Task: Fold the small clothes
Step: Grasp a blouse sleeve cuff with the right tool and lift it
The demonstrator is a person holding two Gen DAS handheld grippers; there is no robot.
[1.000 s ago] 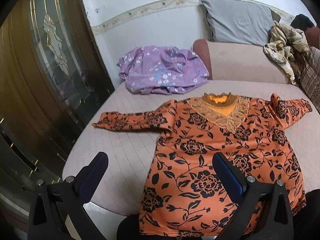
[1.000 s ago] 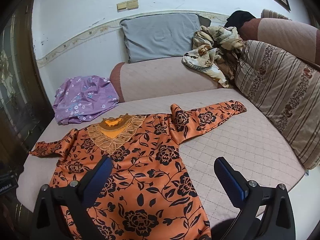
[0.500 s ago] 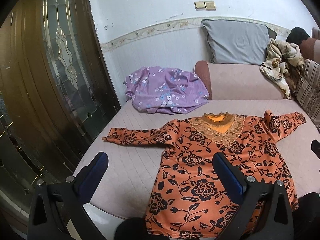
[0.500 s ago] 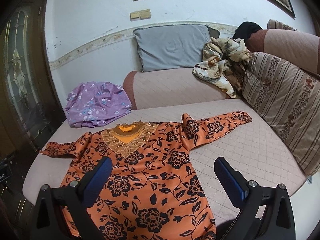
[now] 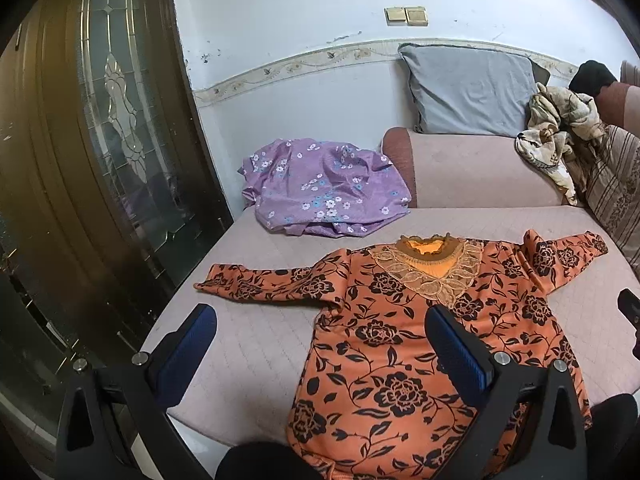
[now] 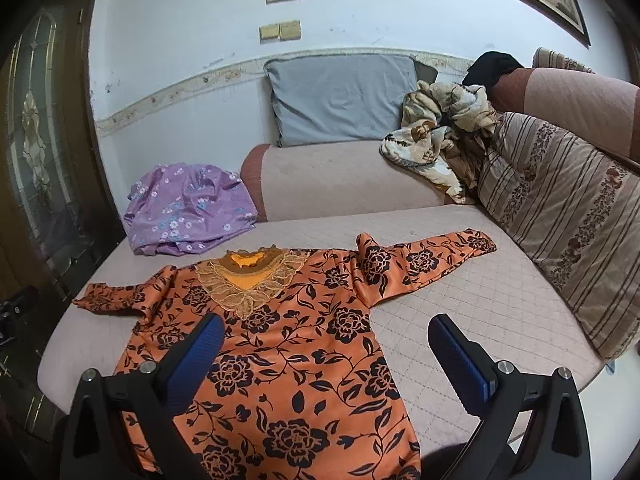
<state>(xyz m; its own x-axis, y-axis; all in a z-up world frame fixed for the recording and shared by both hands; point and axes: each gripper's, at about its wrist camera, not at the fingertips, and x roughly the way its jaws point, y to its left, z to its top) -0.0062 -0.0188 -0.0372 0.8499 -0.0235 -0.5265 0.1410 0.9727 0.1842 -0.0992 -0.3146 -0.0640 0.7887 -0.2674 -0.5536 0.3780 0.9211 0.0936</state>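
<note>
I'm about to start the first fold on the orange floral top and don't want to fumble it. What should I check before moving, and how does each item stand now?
1. Orange floral top spread flat, front up: ok.
2. Both sleeves out sideways: ok, though the right sleeve has a crease near the shoulder.
3. Left tongs open, empty: ok.
4. Right tongs open, empty: ok.
5. Purple floral garment lies apart from the top: ok.
6. Hem lying straight: cannot tell, it runs out of view.
</note>
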